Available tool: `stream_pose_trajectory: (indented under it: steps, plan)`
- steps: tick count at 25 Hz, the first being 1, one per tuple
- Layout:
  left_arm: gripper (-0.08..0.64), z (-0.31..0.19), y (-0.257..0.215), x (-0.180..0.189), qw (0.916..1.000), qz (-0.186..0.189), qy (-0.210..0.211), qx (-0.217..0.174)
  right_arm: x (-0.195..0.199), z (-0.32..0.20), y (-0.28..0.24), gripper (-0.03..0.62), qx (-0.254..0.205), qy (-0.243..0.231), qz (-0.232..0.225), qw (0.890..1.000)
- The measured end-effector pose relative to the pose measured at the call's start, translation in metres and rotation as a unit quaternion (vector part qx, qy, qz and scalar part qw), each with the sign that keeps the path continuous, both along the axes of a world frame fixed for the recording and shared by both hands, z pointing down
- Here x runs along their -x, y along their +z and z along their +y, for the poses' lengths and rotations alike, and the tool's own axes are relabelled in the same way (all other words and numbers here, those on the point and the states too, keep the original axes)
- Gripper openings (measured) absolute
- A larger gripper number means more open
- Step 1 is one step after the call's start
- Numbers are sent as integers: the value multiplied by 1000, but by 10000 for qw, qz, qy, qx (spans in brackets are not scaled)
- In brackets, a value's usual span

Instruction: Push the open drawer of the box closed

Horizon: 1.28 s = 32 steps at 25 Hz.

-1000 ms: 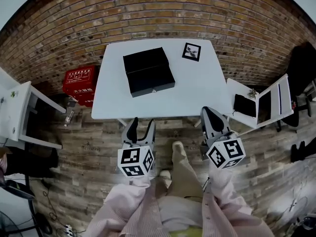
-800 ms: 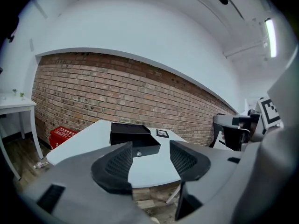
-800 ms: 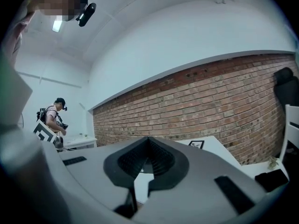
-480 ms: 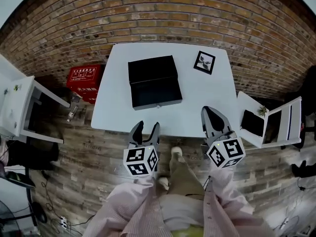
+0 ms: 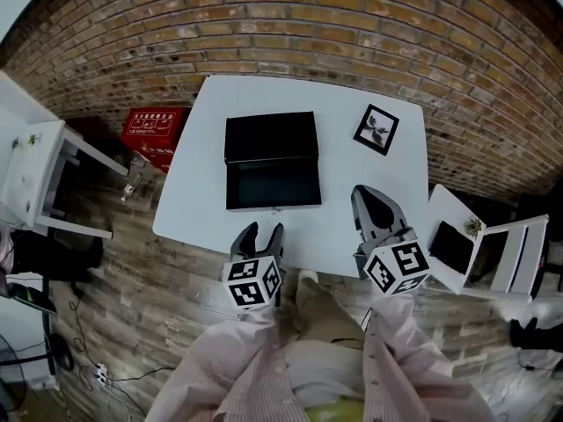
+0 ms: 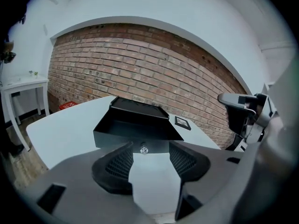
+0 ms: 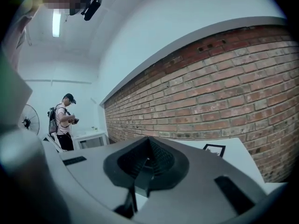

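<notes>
A black box (image 5: 270,137) stands on the white table (image 5: 193,192), its drawer (image 5: 273,185) pulled out toward me with a small silver knob (image 6: 143,149) on the front. My left gripper (image 5: 258,236) hovers open at the table's near edge, just short of the drawer front, with nothing between its jaws. In the left gripper view the drawer (image 6: 135,132) lies straight ahead past the fingertips. My right gripper (image 5: 373,207) is over the near right part of the table, jaws closed together and empty, pointing at the brick wall in its own view.
A small framed picture (image 5: 376,129) lies on the table's far right. A red crate (image 5: 151,130) sits on the floor to the left, near a white side table (image 5: 35,170). White chairs (image 5: 479,244) stand at the right. A person (image 7: 63,122) stands far off.
The table and box have drawn nearer and more square to me. Both grippers now reach the table's near edge, the left one lined up with the drawer front.
</notes>
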State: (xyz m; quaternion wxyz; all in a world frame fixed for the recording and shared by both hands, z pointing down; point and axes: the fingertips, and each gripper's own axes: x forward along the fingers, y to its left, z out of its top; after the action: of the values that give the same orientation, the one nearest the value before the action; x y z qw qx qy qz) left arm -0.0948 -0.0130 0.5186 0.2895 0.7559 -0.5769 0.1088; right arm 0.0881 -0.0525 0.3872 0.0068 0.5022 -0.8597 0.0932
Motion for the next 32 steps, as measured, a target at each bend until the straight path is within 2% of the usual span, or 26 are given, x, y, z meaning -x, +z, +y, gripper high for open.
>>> stream_pose_trajectory:
  steps: [7, 16, 25, 32]
  plan:
    - [209, -13, 27, -5, 9992, -121, -167, 347, -4, -23, 12, 3, 129, -252, -23, 9996]
    - [179, -27, 52, -7, 9973, -137, -214, 686, -8, -33, 25, 3, 364, -318, -12, 9988]
    - [109, -42, 62, -5, 9960, -170, -278, 831, -8, -41, 39, 3, 578, -322, 21, 9978]
    - [95, -42, 64, -4, 9952, -110, -203, 946, -1, -49, 42, 3, 612, -312, -10, 9976]
